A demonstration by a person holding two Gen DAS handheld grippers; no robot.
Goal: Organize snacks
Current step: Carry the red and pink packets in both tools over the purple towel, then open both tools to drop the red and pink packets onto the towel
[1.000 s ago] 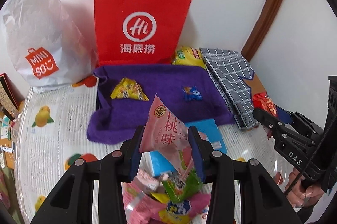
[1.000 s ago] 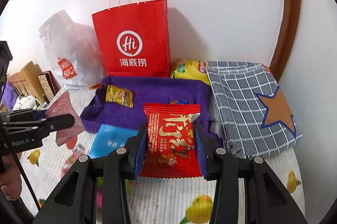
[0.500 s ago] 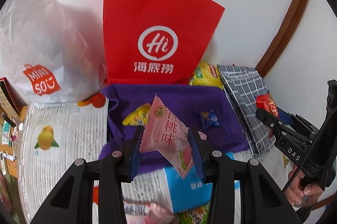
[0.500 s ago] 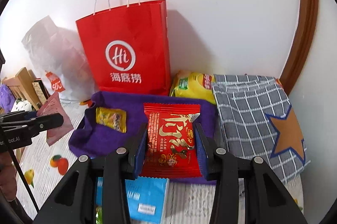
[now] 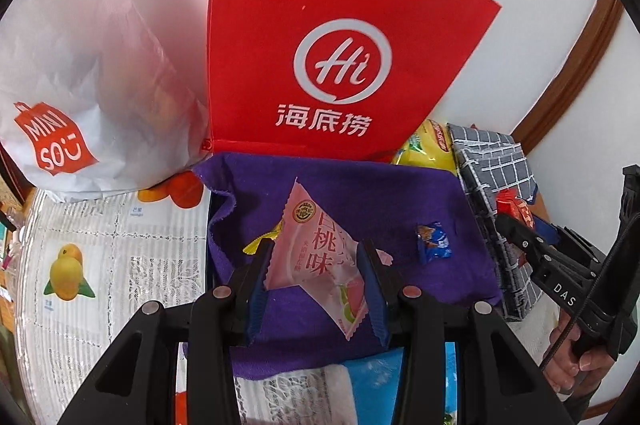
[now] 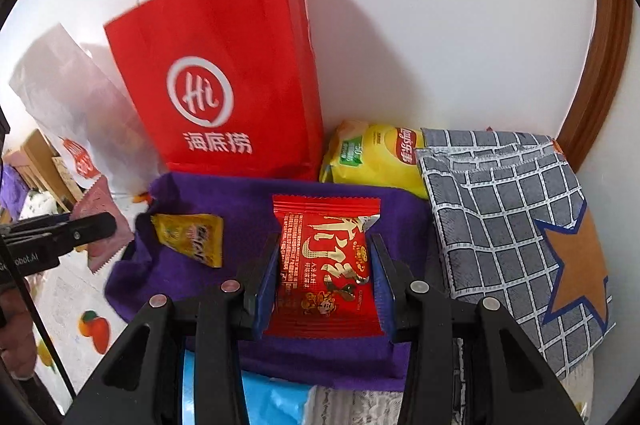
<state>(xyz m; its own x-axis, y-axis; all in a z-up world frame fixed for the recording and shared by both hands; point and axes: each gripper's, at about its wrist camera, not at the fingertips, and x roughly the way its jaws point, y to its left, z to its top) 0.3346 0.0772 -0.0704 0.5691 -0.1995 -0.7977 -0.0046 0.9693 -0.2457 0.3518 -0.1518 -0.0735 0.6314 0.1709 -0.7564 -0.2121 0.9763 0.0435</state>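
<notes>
The left gripper [image 5: 316, 283] is clamped on a pink peach-flavour snack packet [image 5: 320, 257], blue pads pressing both of its sides. The packet is tilted: its long axis runs from a pointed corner at 11 o'clock down to a crimped end at 5 o'clock, printed face toward the camera. It hangs over the purple cloth [image 5: 360, 193], and whether it touches the cloth cannot be determined. A yellow wrapper [image 5: 262, 239] shows just beyond the left finger at 10 o'clock, lying on the cloth; a small blue candy [image 5: 434, 241] lies on the cloth at 2 o'clock. The right gripper [image 6: 326, 289] is closed on a red snack packet [image 6: 324, 265], pads against its left and right edges. This packet stands upright with its long axis running 12 to 6 o'clock, crimped top edge away from the camera, above the near part of the same cloth. At 10 o'clock on the cloth lies a yellow sachet [image 6: 192, 237], tilted. Beyond the cloth at 11 o'clock stands a red paper bag [image 6: 224, 77] against the wall, with a white Miniso bag [image 5: 80, 73] beside it further left. At 1 o'clock a yellow chip bag [image 6: 372, 155] rests by the wall, touching a grey checked fabric pouch [image 6: 508, 225] with a brown star at 3 o'clock. A fruit-print table cover [image 5: 112, 265] lies beneath everything.
</notes>
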